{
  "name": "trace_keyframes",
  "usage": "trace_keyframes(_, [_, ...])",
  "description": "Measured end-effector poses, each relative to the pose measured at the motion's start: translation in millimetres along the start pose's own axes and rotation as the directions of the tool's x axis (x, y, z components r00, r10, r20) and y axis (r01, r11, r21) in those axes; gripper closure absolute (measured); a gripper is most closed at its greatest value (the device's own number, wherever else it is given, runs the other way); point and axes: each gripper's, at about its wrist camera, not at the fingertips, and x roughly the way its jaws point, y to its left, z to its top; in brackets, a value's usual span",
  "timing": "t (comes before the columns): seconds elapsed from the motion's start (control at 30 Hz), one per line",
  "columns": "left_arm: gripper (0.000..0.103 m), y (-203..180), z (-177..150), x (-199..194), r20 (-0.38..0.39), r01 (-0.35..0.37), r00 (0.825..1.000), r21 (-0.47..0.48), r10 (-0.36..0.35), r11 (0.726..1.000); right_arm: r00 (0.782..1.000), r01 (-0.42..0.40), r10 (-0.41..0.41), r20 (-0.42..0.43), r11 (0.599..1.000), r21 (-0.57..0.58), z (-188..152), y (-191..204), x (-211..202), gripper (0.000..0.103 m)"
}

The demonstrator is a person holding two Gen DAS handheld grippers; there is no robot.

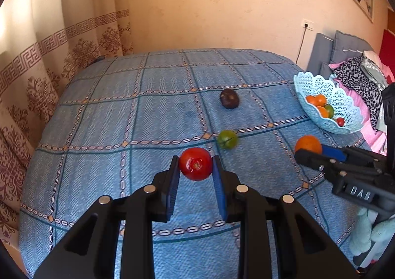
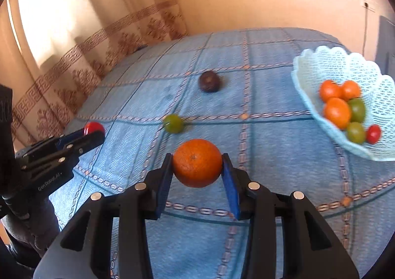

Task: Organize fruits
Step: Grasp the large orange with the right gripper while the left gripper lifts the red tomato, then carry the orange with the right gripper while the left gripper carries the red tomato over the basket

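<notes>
My left gripper (image 1: 195, 164) is shut on a red tomato (image 1: 196, 163) and holds it above the blue bedspread (image 1: 111, 111). My right gripper (image 2: 197, 163) is shut on an orange (image 2: 197, 163), also above the bedspread (image 2: 271, 135). A green fruit (image 1: 227, 139) and a dark purple fruit (image 1: 229, 98) lie on the cloth ahead; both show in the right wrist view, the green fruit (image 2: 173, 123) and the purple fruit (image 2: 209, 81). A light blue lace basket (image 2: 321, 61) at the right holds several oranges, green fruits and a small red one. The basket also shows in the left wrist view (image 1: 308, 81).
A patterned curtain (image 1: 37, 69) hangs along the left side of the bed. Grey cushions and pink and leopard-print bedding (image 1: 358, 74) lie beyond the basket at the right. The right gripper (image 1: 311, 153) shows in the left wrist view, and the left gripper (image 2: 95, 132) in the right wrist view.
</notes>
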Motion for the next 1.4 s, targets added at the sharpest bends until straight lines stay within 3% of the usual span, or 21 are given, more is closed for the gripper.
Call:
trace_keyframes(0.33, [0.076,-40.9,20.8,-4.7,0.031,0.034,0.999,0.07,-0.036,0.997,0.993,0.064,-0.072,0.092,0.994,0.093,8.0,-52.1,-42.0,0.063])
trace_keyframes(0.67, [0.076,-76.9,38.6,-4.7,0.051,0.067,0.996,0.127,-0.074,0.99,0.972,0.141,-0.173,0.16,0.971,0.195,12.6,-111.0,-77.4,0.063])
trace_keyframes(1.1, [0.076,-122.2,50.7,-1.3,0.064,0.099,0.992,0.198,-0.113,0.975,0.948,0.225,-0.272,0.166,0.94,0.258,9.5,-153.6,-84.4,0.063])
trace_keyframes(1.3, [0.076,-138.0,55.2,5.3,0.055,0.111,0.991,0.22,-0.126,0.969,0.95,0.215,-0.268,0.157,0.932,0.293,8.7,-165.2,-84.1,0.062])
trace_keyframes(1.33, [0.076,-139.2,55.5,6.2,0.053,0.113,0.99,0.222,-0.127,0.968,0.951,0.213,-0.268,0.158,0.931,0.296,8.8,-165.6,-84.6,0.06])
trace_keyframes(1.4, [0.076,-144.3,56.6,9.4,0.046,0.121,0.99,0.231,-0.135,0.965,0.946,0.207,-0.27,0.179,0.929,0.307,8.4,-166.8,-88.6,0.044])
